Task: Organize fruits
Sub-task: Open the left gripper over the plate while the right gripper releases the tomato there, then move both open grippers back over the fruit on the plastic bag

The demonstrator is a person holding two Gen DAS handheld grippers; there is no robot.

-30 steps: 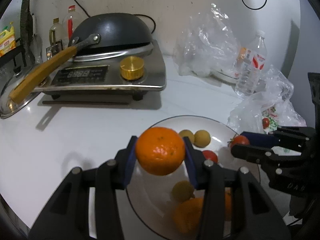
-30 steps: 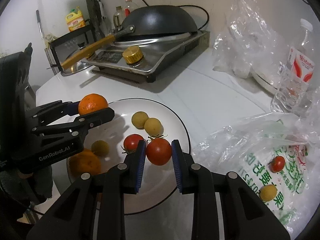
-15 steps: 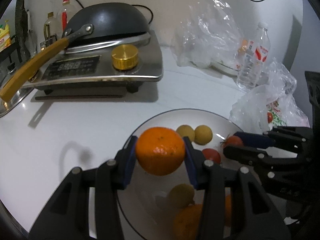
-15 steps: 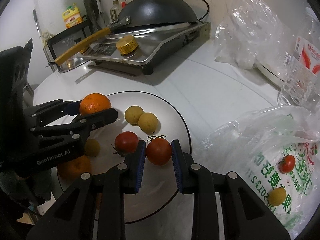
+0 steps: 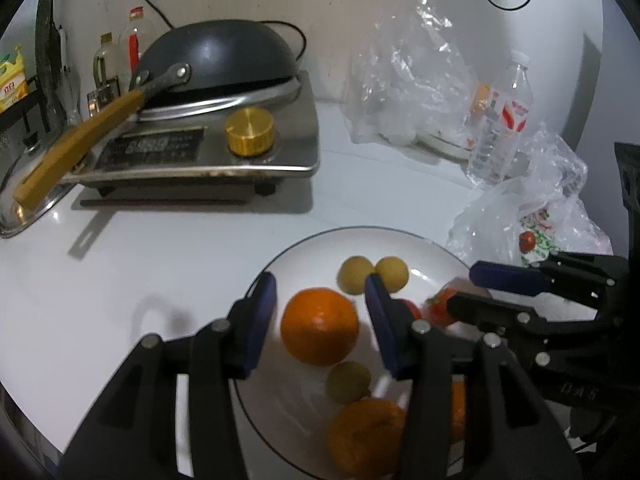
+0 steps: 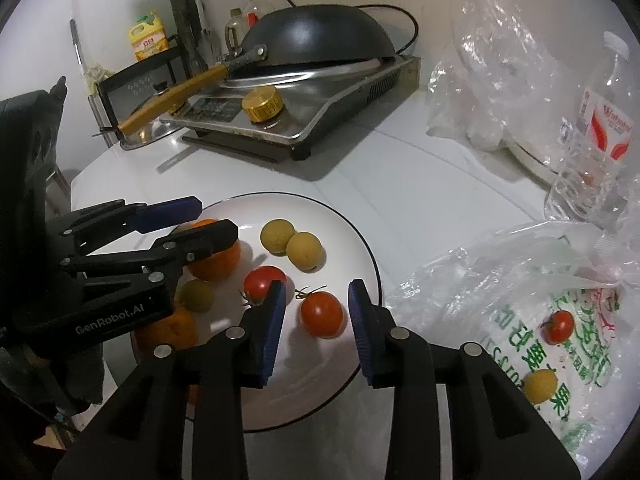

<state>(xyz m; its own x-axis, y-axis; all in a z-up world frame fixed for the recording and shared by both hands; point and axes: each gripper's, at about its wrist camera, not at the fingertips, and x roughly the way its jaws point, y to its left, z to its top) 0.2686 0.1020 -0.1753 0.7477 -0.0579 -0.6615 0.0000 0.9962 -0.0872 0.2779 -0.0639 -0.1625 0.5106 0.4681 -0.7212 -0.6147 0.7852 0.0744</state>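
Observation:
A white plate [image 5: 288,256] [image 6: 320,216] holds the fruit. My left gripper [image 5: 318,292] [image 6: 216,216] hangs over the plate's left side. Its jaws are opening, and the orange [image 5: 320,326] [image 6: 220,260] lies between them with a gap at each pad. My right gripper [image 6: 316,286] [image 5: 464,288] is over the plate's right part, jaws opening too. A red tomato [image 6: 322,314] rests on the plate between them, untouched. Also on the plate are two yellow-brown round fruits [image 6: 290,242], another tomato [image 6: 262,280], a small greenish fruit [image 6: 196,296] and a second orange [image 6: 172,328].
A printed plastic bag [image 6: 520,312] right of the plate holds a tomato [image 6: 558,326] and a yellow fruit [image 6: 540,386]. Behind are a cooker [image 5: 192,152] with an upturned wok [image 5: 216,56], a water bottle [image 5: 500,120] and crumpled clear plastic [image 5: 408,80]. The table edge is near left.
Both grippers have spread their jaws. The orange has dropped out of the left one and the tomato out of the right one; both now lie on the plate.

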